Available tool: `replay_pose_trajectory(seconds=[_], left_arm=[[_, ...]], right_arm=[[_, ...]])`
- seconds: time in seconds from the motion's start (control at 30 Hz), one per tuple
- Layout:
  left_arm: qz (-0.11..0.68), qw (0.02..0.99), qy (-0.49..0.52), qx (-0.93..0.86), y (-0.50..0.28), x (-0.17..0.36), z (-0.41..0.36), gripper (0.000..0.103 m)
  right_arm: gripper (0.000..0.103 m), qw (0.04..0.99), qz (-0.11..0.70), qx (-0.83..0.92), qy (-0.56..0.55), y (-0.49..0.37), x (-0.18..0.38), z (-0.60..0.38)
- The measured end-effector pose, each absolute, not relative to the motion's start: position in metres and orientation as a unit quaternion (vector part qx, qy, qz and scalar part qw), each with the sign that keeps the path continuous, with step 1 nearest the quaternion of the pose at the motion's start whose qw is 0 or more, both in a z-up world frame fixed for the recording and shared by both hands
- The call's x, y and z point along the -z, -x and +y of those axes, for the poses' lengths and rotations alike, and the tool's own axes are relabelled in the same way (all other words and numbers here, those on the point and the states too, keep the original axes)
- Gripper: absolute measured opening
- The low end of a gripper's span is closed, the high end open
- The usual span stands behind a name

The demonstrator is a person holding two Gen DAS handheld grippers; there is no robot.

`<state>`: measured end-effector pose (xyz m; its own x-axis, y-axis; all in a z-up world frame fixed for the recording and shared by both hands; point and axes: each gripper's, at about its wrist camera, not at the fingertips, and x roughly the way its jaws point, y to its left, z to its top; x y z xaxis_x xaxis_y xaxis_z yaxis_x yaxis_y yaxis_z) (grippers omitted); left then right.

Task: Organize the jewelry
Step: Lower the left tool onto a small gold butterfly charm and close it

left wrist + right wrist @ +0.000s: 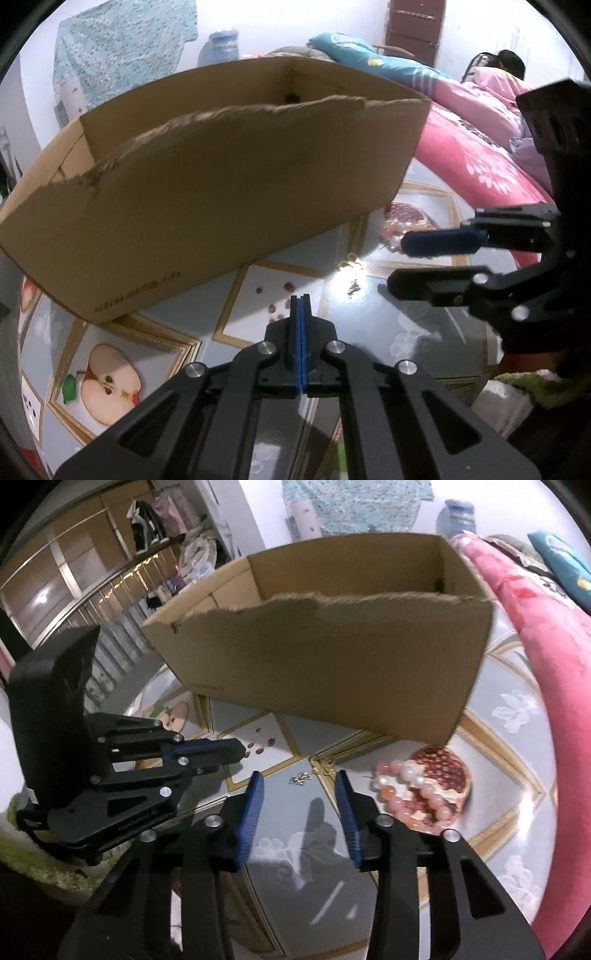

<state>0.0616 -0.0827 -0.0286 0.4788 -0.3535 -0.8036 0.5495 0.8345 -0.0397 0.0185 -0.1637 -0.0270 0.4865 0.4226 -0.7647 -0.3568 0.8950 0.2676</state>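
Both right fingers (345, 794) stand apart, chain (300, 778) beyond them.

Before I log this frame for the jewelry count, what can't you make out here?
- Floor of the torn brown cardboard box: hidden by its front wall, both views.
- Small silvery metal pieces: too small to identify.
- Pink and white bead bracelet: partly hidden behind the right tool's finger.

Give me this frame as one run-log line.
left claw: shut, empty | right claw: open, empty | small metal piece: on table, ahead of right claw | bead bracelet: on table | cardboard box: behind
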Motion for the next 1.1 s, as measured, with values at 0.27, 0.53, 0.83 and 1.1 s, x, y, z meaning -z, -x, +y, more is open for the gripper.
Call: replay_pose_trajectory(seconds=[0.27, 0.53, 0.83, 1.1], left_arm=[[0.441, 0.852, -0.099, 0.263, -0.061, 0.029, -0.072, 0.0], [0.448, 0.844, -0.102, 0.278, -0.062, 0.032, -0.082, 0.001], [0.452, 0.84, -0.106, 0.281, -0.059, 0.032, -0.092, 0.006], [0.455, 0.834, -0.11, 0.29, -0.059, 0.033, -0.103, 0.014]], right_arm=[[0.028, 0.858, 0.463, -0.223, -0.016, -0.021, 0.037, -0.148], [0.029, 0.863, 0.463, -0.199, -0.031, -0.016, 0.036, -0.16], [0.039, 0.865, 0.46, -0.194, -0.046, -0.011, 0.035, -0.174], [0.042, 0.864, 0.465, -0.183, -0.062, -0.004, 0.041, -0.189]])
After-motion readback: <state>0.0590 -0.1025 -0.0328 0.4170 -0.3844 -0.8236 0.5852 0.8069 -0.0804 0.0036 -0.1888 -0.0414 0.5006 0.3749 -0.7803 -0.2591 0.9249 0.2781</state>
